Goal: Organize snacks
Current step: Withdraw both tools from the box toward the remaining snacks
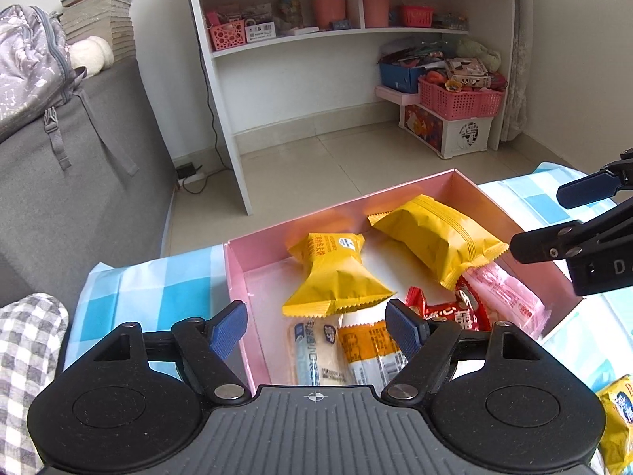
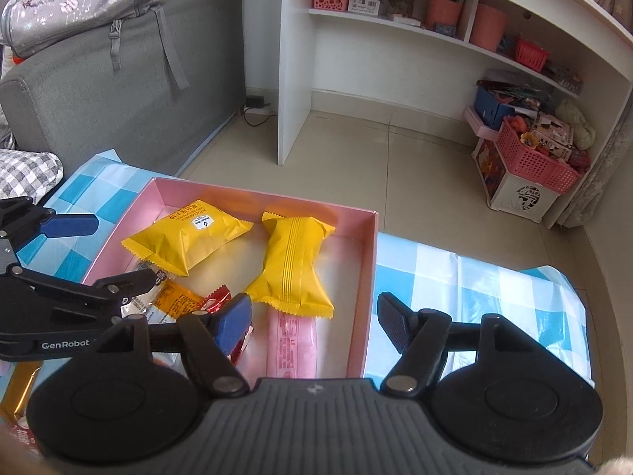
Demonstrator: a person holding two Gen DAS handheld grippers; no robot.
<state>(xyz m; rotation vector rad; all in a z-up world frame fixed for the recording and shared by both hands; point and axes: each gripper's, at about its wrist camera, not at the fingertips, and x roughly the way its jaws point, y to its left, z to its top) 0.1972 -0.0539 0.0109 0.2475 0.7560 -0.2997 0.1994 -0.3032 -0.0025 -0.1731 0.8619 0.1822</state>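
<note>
Fingers of both grippers stand apart with nothing between them: left gripper (image 1: 316, 328) and right gripper (image 2: 314, 322) each hang over the near end of the pink box (image 2: 366, 261), holding nothing.

Snacks in the box: two yellow packets, one printed side up (image 2: 188, 241), one seam side up (image 2: 294, 263); a pink stick pack (image 2: 290, 350); a red wrapper (image 1: 447, 308); a blue-and-white pack (image 1: 316, 352) beside an orange-and-white one (image 1: 368, 352). Box sits on the blue-checked surface (image 2: 455, 277).

Risks, as I judge them:
- Packets lie heaped, the yellow ones overlapping what is under them. A grab at a lower pack could drag its neighbours or catch two at once.
- Puffed foil is slippery; a pinch on a crimped end may slide off.
- Both grippers crowd the same end of the box and could knock together.
- A finger hooking the thin box wall could shift or tip it.

Hard to make out:
- Near box wall hidden under the gripper bodies.
- Another yellow packet (image 1: 617, 427) on the surface, cut by the frame edge.
- Small print unreadable.
</note>
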